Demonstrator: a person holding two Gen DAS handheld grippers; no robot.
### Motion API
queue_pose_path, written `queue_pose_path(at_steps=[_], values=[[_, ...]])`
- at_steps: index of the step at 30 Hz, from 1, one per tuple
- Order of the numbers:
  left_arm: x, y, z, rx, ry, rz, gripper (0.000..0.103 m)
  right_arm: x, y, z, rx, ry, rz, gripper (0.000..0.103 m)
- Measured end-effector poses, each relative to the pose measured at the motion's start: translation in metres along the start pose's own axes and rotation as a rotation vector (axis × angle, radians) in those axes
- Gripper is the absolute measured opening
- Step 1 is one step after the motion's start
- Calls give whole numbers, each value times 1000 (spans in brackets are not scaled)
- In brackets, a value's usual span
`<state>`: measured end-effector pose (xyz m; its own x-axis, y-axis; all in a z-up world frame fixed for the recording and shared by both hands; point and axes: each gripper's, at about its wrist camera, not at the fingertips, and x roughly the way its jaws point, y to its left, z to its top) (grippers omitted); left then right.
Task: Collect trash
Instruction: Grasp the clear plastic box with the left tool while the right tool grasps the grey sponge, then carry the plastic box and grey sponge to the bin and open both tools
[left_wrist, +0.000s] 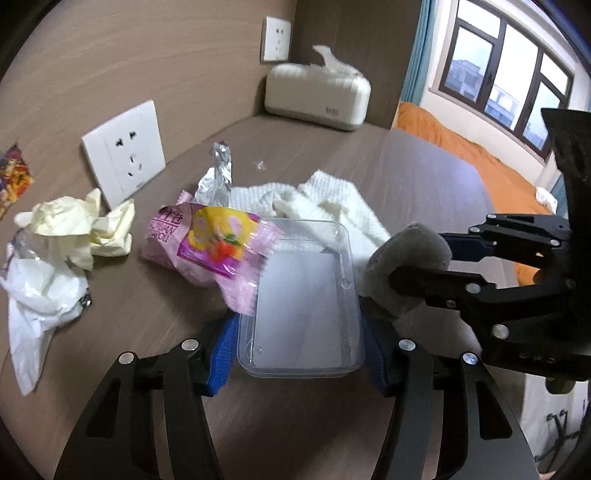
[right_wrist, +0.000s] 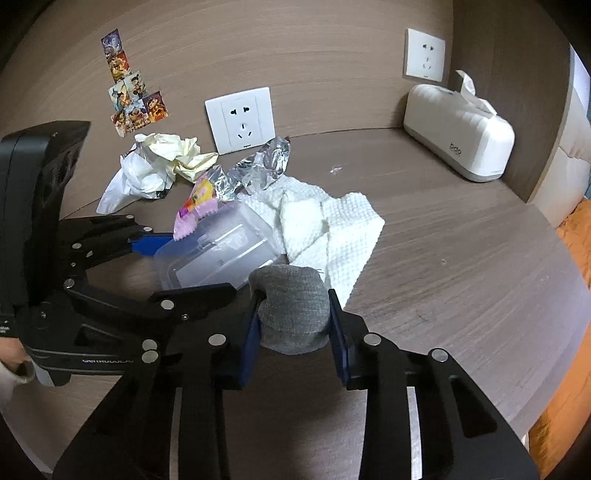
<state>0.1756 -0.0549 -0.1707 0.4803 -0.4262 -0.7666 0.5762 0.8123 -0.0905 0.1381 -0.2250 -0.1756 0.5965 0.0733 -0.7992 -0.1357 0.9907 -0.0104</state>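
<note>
My left gripper (left_wrist: 299, 354) is shut on a clear plastic container (left_wrist: 303, 295), held by its near end on the table; it also shows in the right wrist view (right_wrist: 218, 254). A pink and yellow snack wrapper (left_wrist: 214, 247) lies over the container's far left corner. My right gripper (right_wrist: 293, 325) is shut on a grey cloth wad (right_wrist: 291, 306), just right of the container (left_wrist: 406, 258). A white towel (right_wrist: 325, 225) lies behind both. Crumpled foil (left_wrist: 218, 181), yellow gloves (left_wrist: 77, 225) and a white plastic bag (left_wrist: 33, 295) lie to the left.
A tissue box (left_wrist: 317, 96) stands at the back corner against the wall. A wall socket plate (left_wrist: 125, 166) leans at the table's back. Stickers (right_wrist: 133, 99) are on the wall. The table edge drops off to the right toward an orange bed (left_wrist: 472, 155).
</note>
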Motion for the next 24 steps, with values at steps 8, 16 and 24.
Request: queue_pose_path(at_steps=[8, 16, 24], values=[[-45, -23, 5, 5, -53, 9, 57, -43, 5, -2, 3, -59, 11, 35], [-71, -72, 20, 49, -105, -19, 57, -99, -10, -15, 25, -129, -23, 34], [-68, -155, 24, 141, -95, -106, 57, -157, -52, -57, 94, -153, -114, 35]])
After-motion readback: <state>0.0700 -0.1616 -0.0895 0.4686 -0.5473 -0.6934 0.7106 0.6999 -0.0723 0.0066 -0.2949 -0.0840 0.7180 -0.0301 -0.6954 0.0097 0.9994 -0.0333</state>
